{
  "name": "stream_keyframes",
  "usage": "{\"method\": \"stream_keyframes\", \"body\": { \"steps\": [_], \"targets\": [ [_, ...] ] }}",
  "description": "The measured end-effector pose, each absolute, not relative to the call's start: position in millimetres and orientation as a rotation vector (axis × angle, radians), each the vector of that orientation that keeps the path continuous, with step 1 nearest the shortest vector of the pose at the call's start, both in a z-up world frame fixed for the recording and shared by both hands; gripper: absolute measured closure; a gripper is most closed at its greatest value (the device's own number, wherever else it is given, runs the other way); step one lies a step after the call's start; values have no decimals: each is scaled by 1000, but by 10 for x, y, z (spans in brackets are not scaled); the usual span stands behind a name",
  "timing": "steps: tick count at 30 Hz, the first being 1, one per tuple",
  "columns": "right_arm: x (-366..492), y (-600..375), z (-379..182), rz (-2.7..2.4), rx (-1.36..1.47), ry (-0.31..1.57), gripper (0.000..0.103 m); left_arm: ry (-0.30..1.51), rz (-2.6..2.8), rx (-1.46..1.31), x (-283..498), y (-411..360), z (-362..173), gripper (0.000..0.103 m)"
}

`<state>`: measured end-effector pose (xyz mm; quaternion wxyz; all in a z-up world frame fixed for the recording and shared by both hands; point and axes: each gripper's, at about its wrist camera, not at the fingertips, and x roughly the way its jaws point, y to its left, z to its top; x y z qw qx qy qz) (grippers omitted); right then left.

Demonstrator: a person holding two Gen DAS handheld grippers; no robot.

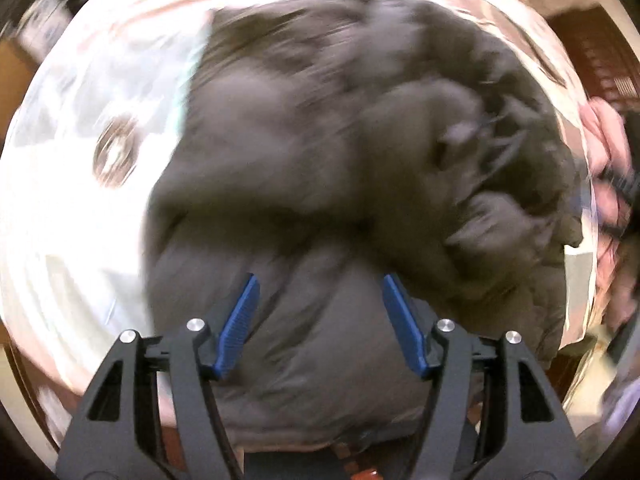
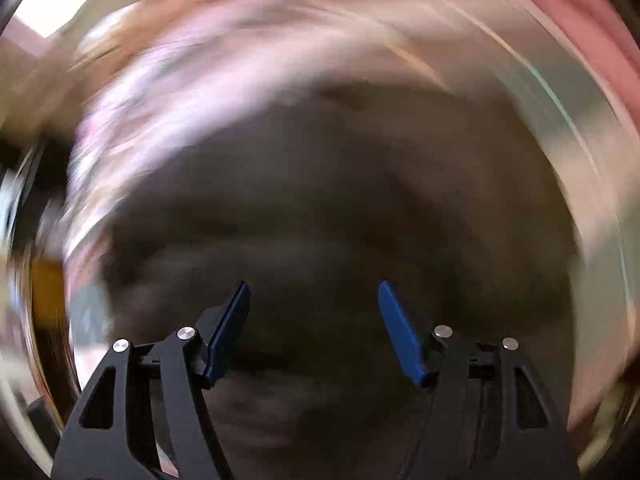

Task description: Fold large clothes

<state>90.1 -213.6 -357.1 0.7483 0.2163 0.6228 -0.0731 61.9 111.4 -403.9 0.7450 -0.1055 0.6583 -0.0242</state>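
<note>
A dark padded garment (image 1: 340,168) fills the centre of the left view, heaped on a pale surface (image 1: 72,200). The left gripper (image 1: 318,284) hangs wide open directly over its lower edge; the right gripper (image 2: 314,290), also wide and empty, faces blurred dark cloth.

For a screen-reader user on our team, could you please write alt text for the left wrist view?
A bulky dark grey padded garment lies bunched on a pale, glossy surface, heavily motion-blurred. The open left gripper points at it, its blue pads apart and holding nothing.
</note>
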Motion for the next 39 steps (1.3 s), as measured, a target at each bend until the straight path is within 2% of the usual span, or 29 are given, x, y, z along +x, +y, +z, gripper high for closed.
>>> {"method": "stream_keyframes", "body": {
  "steps": [2,3,5,10,13,15,19,24,25,26,27,28,30,32,35,38,39],
  "targets": [
    [701,-2366,-4005,-193,487,1480,23,1434,-93,-187,846,799,-3971,38],
    [569,-2461,-4210,-149,554,1537,23,1431,-118,-166,929,611,-3909,38],
    [384,-2569,-4239,-96,665,1567,23,1421,-163,-117,1030,138,-3894,38],
    [-8,-3048,-3680,-81,810,1348,23,1385,-307,-16,1327,-835,-3657,33],
    [-274,-3375,-3596,-212,697,1331,23,1345,-401,19,1646,-1502,-3506,33],
    [-446,-3578,-3696,-301,614,1359,23,1332,-451,25,1788,-1901,-3400,32],
    [-788,-3817,-4057,-333,705,1413,23,1316,-510,81,2139,-2702,-3466,31],
    [-942,-3794,-4420,-217,767,1532,21,1453,-564,154,2327,-3522,-3922,30],
    [-967,-3775,-4470,-190,794,1545,31,1478,-570,162,2308,-3647,-4028,30],
    [-1000,-3744,-4518,-153,823,1554,46,1500,-573,171,2275,-3685,-4129,30],
    [-1040,-3704,-4551,-97,860,1559,71,1522,-552,202,2244,-3777,-4270,30],
    [-1050,-3672,-4555,-76,864,1569,79,1528,-522,241,2227,-3826,-4390,30],
    [-1077,-3618,-4511,-63,795,1581,85,1541,-462,304,2236,-3892,-4623,31],
    [-1185,-3633,-4528,-69,775,1584,85,1556,-409,332,2284,-3869,-4795,31],
    [-1420,-3727,-4641,-85,884,1562,85,1588,-365,324,2401,-3793,-5031,30],
    [-1464,-3804,-4683,-73,927,1565,84,1564,-360,346,2365,-3794,-5026,30],
    [-1461,-3825,-4662,-62,921,1568,78,1554,-366,347,2343,-3790,-4986,31]
  ]
}}
